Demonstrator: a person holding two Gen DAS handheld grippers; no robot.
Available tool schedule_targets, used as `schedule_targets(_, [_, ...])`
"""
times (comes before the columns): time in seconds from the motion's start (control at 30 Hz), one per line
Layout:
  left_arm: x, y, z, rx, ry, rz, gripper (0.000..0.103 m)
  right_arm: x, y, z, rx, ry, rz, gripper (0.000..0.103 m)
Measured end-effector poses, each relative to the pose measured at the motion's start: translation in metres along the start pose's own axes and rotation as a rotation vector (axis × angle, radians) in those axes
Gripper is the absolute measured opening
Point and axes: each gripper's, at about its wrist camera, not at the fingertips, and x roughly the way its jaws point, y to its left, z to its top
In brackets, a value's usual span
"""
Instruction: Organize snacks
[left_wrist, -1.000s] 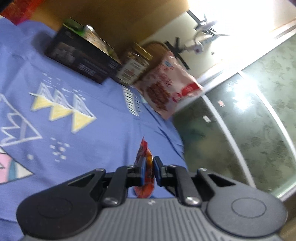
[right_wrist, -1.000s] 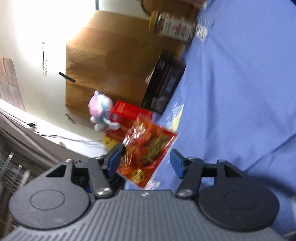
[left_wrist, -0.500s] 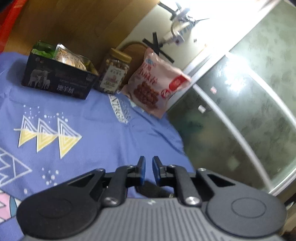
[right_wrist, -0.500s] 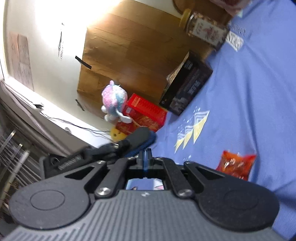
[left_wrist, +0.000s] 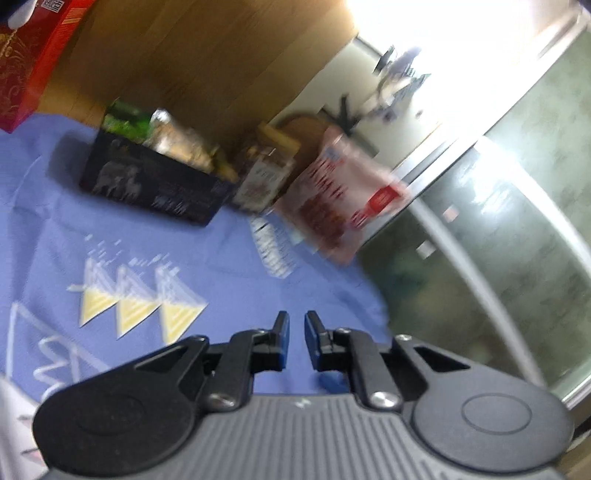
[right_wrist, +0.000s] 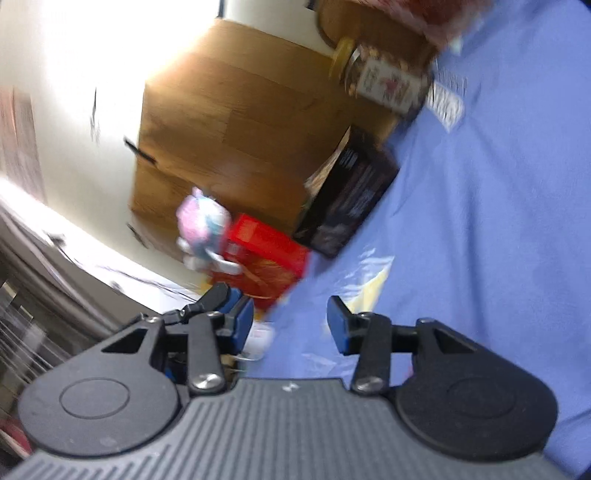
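A black box (left_wrist: 147, 184) holding several snack packets stands at the back of the blue cloth (left_wrist: 221, 280); it also shows in the right wrist view (right_wrist: 351, 192). A nut jar (left_wrist: 264, 177) and a pink snack bag (left_wrist: 340, 206) stand to its right. The jar shows in the right wrist view (right_wrist: 384, 81) too. My left gripper (left_wrist: 294, 328) hovers over the cloth, empty, its jaws a narrow gap apart. My right gripper (right_wrist: 290, 314) is open and empty above the cloth. The orange snack packet is out of view.
A red box (left_wrist: 26, 62) stands at the far left, also in the right wrist view (right_wrist: 266, 251) with a pink plush toy (right_wrist: 201, 225) beside it. A wooden board (left_wrist: 203, 66) backs the table. A glass door (left_wrist: 498, 258) lies to the right.
The left gripper let go of the orange packet a second ago and stays nearly shut. The right gripper, shut half a second ago, has opened. Both views have swung.
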Motion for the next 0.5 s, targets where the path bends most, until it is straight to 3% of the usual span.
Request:
schedule_targets(0.07, [0.004,0.001,-0.015,0.032,0.054,0.035,0.017,-0.022,-0.006,-0.007,-0.008,0.006,-0.072,0.048])
schedule_targets(0.1, [0.007,0.004,-0.023,0.033,0.085,0.038,0.025,-0.032,-0.010,-0.013,-0.017,0.013,-0.098,0.048])
schedule_targets(0.23, [0.023,0.011,-0.050,0.043,0.199,0.038,0.038,-0.054,-0.019,-0.041,-0.063,0.077,-0.240,0.048])
schedule_targets(0.3, [0.032,0.014,-0.060,0.042,0.254,0.033,0.063,-0.051,-0.024,-0.051,-0.026,0.105,-0.223,0.048])
schedule_targets(0.37, [0.041,0.015,-0.073,0.066,0.293,0.052,0.063,-0.040,-0.029,-0.059,0.002,0.125,-0.202,0.041])
schedule_targets(0.47, [0.041,0.009,-0.086,0.103,0.272,0.027,0.064,-0.020,-0.024,-0.065,-0.019,0.151,-0.163,0.035])
schedule_targets(0.5, [0.044,0.007,-0.088,0.102,0.278,0.022,0.064,-0.013,-0.024,-0.066,-0.033,0.157,-0.157,0.023])
